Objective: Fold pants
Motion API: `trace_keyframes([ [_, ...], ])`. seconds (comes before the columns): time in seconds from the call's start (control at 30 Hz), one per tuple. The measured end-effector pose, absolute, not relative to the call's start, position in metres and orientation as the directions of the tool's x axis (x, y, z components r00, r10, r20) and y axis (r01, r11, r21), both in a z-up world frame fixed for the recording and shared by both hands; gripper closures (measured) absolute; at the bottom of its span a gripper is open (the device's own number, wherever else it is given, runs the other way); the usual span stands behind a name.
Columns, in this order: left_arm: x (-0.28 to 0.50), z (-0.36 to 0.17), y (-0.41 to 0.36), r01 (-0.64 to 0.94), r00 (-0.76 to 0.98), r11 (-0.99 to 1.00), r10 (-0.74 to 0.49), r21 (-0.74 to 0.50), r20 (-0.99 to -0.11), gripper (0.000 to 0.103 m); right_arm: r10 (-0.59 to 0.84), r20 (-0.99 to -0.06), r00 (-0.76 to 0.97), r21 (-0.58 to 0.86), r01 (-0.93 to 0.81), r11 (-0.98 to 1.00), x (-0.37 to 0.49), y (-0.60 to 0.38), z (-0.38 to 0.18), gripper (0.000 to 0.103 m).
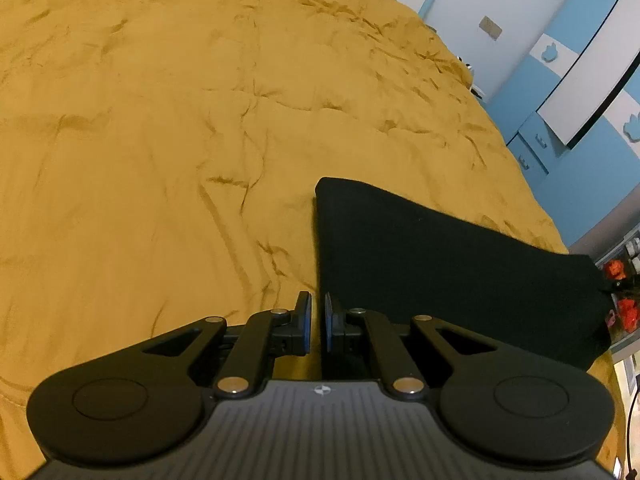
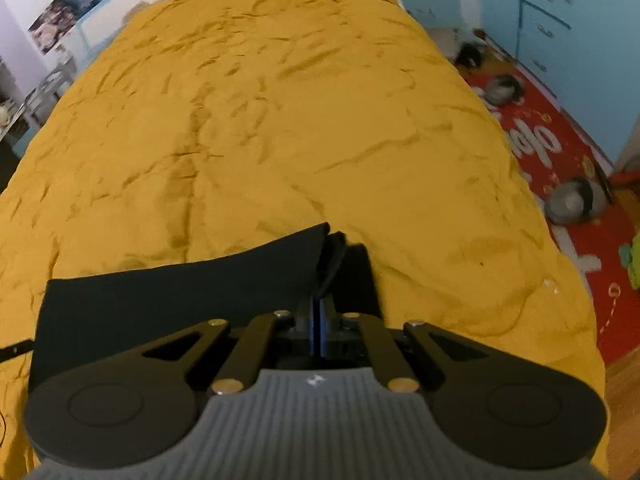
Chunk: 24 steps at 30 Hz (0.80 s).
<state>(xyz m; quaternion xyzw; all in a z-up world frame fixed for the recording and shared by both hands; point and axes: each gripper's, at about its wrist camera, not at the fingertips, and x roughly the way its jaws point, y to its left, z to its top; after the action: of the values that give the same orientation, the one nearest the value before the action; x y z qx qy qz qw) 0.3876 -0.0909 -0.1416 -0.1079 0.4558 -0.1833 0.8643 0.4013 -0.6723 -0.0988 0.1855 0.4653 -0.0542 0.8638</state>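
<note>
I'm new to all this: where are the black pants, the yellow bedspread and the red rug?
black pants (image 1: 440, 264), left wrist view, flat middle of the cloth
yellow bedspread (image 1: 180, 120), left wrist view, wrinkled bare middle
red rug (image 2: 560, 152), right wrist view, lettered part

We see a bed covered by a wrinkled mustard-yellow bedspread (image 2: 280, 120), which fills most of both views. To the right of the bed, a red rug (image 2: 560, 152) with pale lettering lies on the floor, and two grey round things (image 2: 576, 200) sit on it, too blurred to name. Beyond the rug, against the wall, stand light blue cabinets (image 2: 560, 40) with small drawer handles. Past the far left corner of the bed, we make out a picture (image 2: 68, 12) on the wall.
</note>
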Motion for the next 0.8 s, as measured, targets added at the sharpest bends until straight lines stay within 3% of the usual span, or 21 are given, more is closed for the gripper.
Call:
trace_keyframes([
  [0.37,0.396,-0.139,-0.098,0.219,0.533,0.907,-0.419,-0.359,-0.735,0.097,-0.052,-0.866,0.497,0.107,0.286,0.952,0.420,-0.665,-0.124,0.103],
  [0.43,0.403,-0.130,-0.100,0.236,0.550,0.907,-0.421,-0.349,-0.722,0.097,-0.118,-0.850,0.513,0.053,0.306,0.951,0.414,-0.669,-0.113,0.097],
  [0.57,0.426,-0.116,-0.115,0.269,0.580,0.892,-0.451,-0.363,-0.679,0.097,-0.028,-0.781,0.624,0.182,0.270,0.946,0.406,-0.669,-0.095,0.097],
  [0.67,0.443,-0.126,-0.138,0.301,0.548,0.879,-0.478,-0.371,-0.687,0.097,0.002,-0.760,0.650,0.179,0.206,0.962,0.415,-0.651,-0.101,0.097],
  [0.8,0.453,-0.148,-0.151,0.286,0.556,0.908,-0.417,-0.306,-0.719,0.099,-0.043,-0.779,0.626,0.165,0.270,0.949,0.427,-0.654,-0.129,0.099],
])
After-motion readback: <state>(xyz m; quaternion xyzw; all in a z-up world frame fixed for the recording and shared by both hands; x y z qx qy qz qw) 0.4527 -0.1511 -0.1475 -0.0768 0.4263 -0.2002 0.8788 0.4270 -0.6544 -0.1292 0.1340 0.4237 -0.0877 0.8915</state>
